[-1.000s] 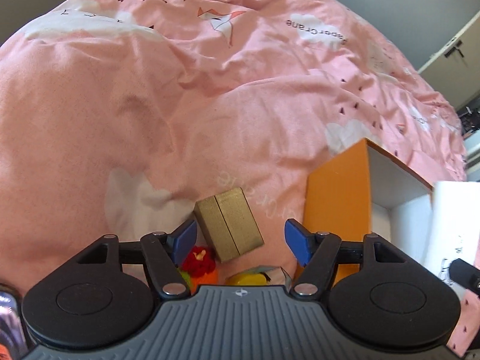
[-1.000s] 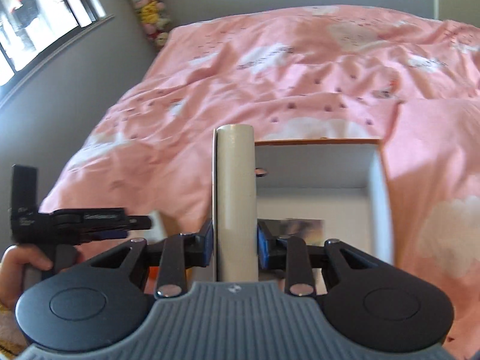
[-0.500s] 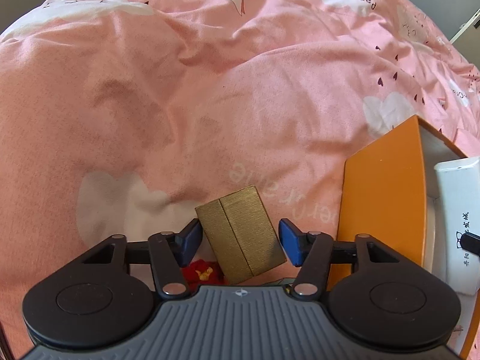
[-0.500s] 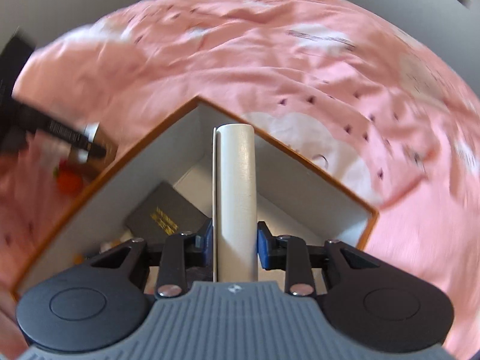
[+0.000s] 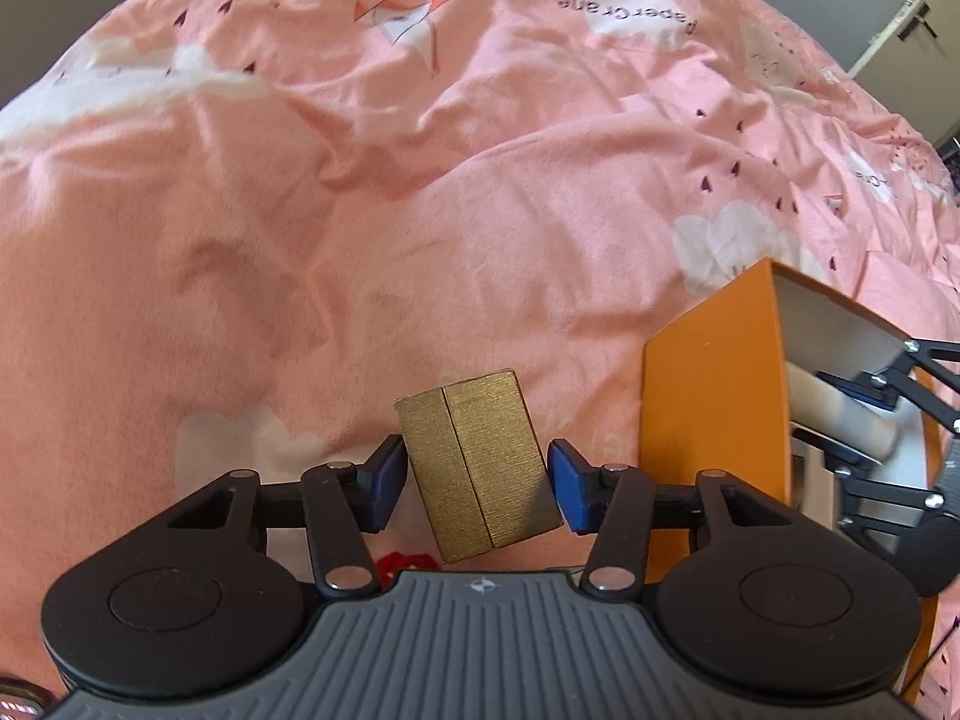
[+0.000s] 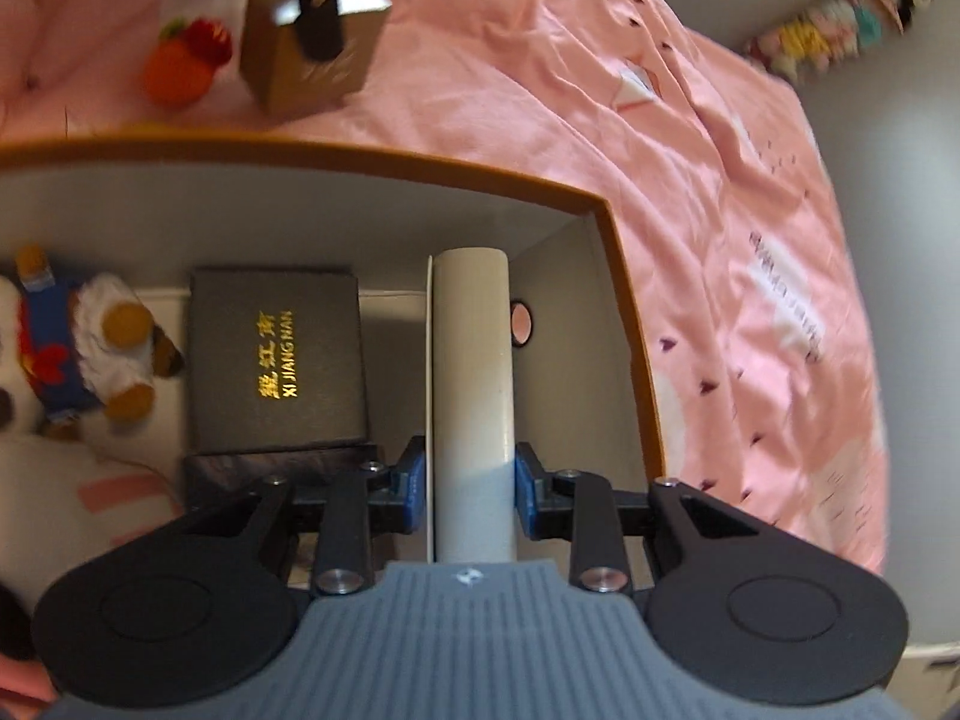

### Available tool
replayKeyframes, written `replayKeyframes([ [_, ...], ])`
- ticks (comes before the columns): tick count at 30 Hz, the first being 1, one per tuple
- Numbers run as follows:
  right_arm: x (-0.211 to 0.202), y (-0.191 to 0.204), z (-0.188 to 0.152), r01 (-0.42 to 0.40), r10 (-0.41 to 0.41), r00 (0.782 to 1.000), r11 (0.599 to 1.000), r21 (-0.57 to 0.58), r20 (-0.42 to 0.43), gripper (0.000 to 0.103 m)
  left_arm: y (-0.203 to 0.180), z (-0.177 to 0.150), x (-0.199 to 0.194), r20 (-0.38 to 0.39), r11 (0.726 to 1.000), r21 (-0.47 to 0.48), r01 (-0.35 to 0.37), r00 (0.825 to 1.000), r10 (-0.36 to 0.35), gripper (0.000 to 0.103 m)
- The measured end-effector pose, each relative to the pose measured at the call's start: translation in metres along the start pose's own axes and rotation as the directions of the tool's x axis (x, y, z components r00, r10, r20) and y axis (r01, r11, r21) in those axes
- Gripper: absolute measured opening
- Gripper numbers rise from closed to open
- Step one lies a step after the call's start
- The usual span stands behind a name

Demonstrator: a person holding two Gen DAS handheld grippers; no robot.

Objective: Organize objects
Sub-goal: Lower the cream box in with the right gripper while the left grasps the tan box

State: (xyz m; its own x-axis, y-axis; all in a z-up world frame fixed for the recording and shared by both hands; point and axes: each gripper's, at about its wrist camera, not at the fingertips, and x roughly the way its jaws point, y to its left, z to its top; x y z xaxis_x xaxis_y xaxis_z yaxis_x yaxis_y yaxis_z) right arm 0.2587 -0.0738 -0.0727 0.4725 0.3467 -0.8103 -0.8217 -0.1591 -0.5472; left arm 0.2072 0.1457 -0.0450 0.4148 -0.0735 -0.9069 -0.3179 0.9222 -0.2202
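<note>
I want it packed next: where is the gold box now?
In the left wrist view, the gold box lies on the pink bedspread between the open left gripper fingers, left of the orange bin.

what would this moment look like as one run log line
left tool: open, straddling gold box | right tool: shut on white box, inside orange bin

Inside the orange box, bare floor shows only at the right end. The black gift box and plush toy crowd centre and left.
</note>
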Motion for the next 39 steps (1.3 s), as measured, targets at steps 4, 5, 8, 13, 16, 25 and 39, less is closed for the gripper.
replayKeyframes([
  [4,0.012,0.009,0.003,0.031,-0.031,0.999,0.996,-0.084,-0.005,0.031,-0.011,0.008,-0.009,0.029,0.999,0.046,0.010,1.000,-0.011,0.059],
  [5,0.015,0.011,0.003,0.038,-0.038,0.999,0.994,-0.099,-0.004,0.031,-0.014,0.009,-0.011,0.035,0.998,0.055,0.013,0.999,-0.015,0.059],
  [8,0.023,0.018,0.003,0.047,-0.049,0.999,0.991,-0.128,-0.014,0.031,-0.023,0.013,-0.016,0.051,0.996,0.084,0.019,0.998,-0.023,0.059],
  [13,0.024,0.013,0.001,0.032,-0.034,0.999,0.996,-0.085,-0.024,0.034,-0.036,0.018,-0.021,0.067,0.991,0.129,0.024,0.997,-0.033,0.059],
  [16,0.015,0.000,-0.001,-0.018,0.018,1.000,1.000,-0.007,-0.017,0.042,-0.043,0.019,-0.026,0.076,0.988,0.152,0.031,0.996,-0.043,0.059],
  [25,0.001,-0.047,-0.029,-0.159,0.188,0.981,0.907,0.391,-0.038,0.046,-0.060,0.018,-0.043,0.102,0.976,0.208,0.060,0.991,-0.082,0.059],
  [39,0.017,-0.039,-0.017,-0.039,0.096,0.990,0.883,0.468,-0.099,0.039,-0.109,0.016,-0.074,0.172,0.933,0.346,0.095,0.971,-0.163,0.058],
])
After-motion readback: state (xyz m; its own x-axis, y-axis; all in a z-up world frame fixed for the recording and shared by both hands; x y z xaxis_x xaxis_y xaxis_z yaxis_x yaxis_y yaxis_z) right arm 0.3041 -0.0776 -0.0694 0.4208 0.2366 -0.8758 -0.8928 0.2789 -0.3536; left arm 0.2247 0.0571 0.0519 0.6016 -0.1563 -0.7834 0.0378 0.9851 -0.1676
